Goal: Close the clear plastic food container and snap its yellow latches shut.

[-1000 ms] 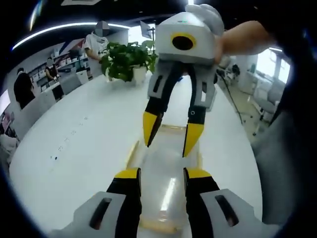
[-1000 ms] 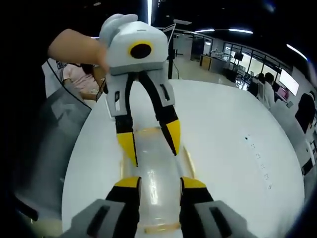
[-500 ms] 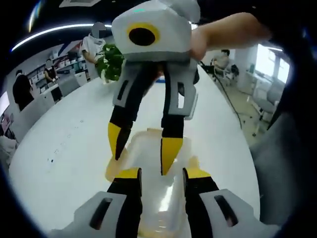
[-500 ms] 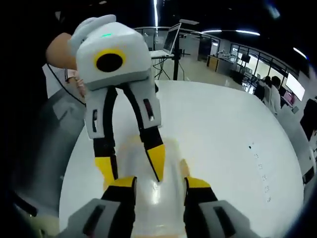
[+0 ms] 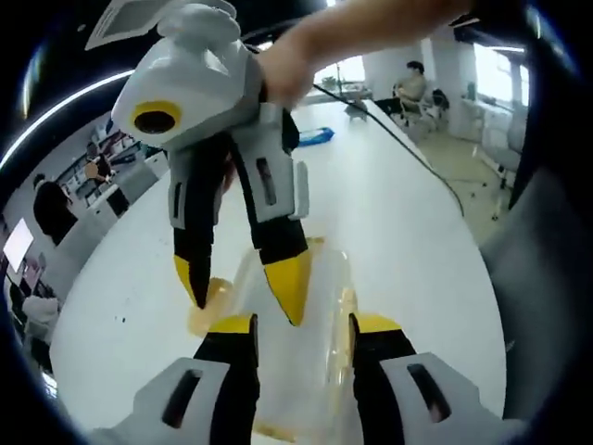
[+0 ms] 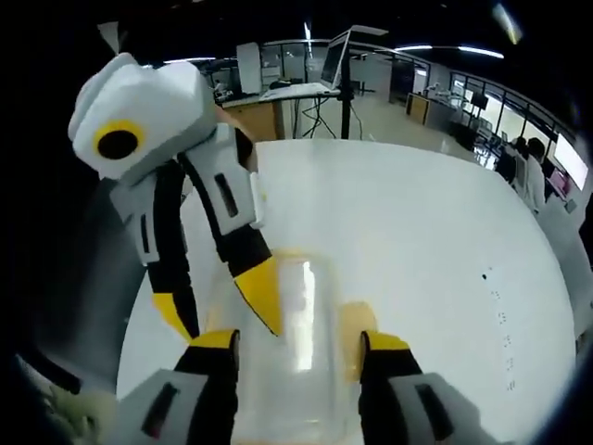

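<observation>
Both grippers (image 5: 295, 324) (image 6: 298, 341) spread wide over clear container (image 5: 295, 371) on white office table (image 6: 408, 232).

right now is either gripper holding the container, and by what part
Both grippers, left and right, straddle the container with jaws open; whether either grips it cannot be told.

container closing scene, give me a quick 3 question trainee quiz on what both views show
1. True or false: the clear container rests on a white table.
2. What colour are the container's latches?
A. yellow
B. blue
C. red
3. In the left gripper view, which gripper comes down over the container from above?

Key:
1. true
2. A
3. the right gripper, held in a hand
</observation>
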A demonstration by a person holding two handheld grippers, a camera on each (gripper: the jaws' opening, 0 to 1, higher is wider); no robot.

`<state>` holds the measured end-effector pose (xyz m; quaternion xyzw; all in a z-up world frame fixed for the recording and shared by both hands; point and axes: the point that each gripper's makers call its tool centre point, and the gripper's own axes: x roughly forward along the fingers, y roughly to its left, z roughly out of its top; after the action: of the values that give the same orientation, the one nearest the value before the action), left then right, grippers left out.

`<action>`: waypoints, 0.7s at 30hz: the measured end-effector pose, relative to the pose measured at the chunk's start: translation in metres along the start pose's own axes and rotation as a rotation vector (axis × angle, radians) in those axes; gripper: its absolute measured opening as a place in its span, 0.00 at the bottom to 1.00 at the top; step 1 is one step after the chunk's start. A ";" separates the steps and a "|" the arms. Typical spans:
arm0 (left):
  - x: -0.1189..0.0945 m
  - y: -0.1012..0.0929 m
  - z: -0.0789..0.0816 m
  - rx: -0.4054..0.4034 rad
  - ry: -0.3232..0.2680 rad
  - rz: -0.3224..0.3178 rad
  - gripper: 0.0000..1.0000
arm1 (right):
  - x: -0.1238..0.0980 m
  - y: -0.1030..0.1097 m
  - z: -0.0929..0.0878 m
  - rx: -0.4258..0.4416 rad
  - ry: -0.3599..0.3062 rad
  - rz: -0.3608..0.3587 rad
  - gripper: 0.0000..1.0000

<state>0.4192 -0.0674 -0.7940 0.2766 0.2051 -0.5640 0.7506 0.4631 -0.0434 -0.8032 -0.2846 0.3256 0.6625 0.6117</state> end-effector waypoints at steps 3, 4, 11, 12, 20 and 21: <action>0.000 0.002 -0.006 0.023 0.024 0.040 0.34 | 0.003 -0.001 -0.002 0.008 0.014 0.015 0.56; 0.000 0.001 -0.006 0.017 0.020 0.042 0.35 | 0.004 -0.001 -0.002 0.011 0.015 0.019 0.58; 0.002 -0.010 -0.011 0.039 0.052 0.043 0.41 | 0.008 0.007 -0.018 -0.002 0.129 0.080 0.56; 0.003 -0.012 -0.013 0.045 0.058 0.044 0.41 | 0.009 0.007 -0.017 0.001 0.126 0.082 0.57; 0.004 -0.016 -0.019 0.102 0.084 0.065 0.35 | 0.011 0.015 -0.020 0.016 0.165 0.118 0.58; 0.003 -0.017 -0.019 0.104 0.087 0.067 0.35 | 0.011 0.015 -0.019 0.020 0.167 0.117 0.58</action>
<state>0.4038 -0.0610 -0.8132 0.3460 0.1986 -0.5360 0.7440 0.4466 -0.0522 -0.8227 -0.3130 0.3983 0.6678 0.5453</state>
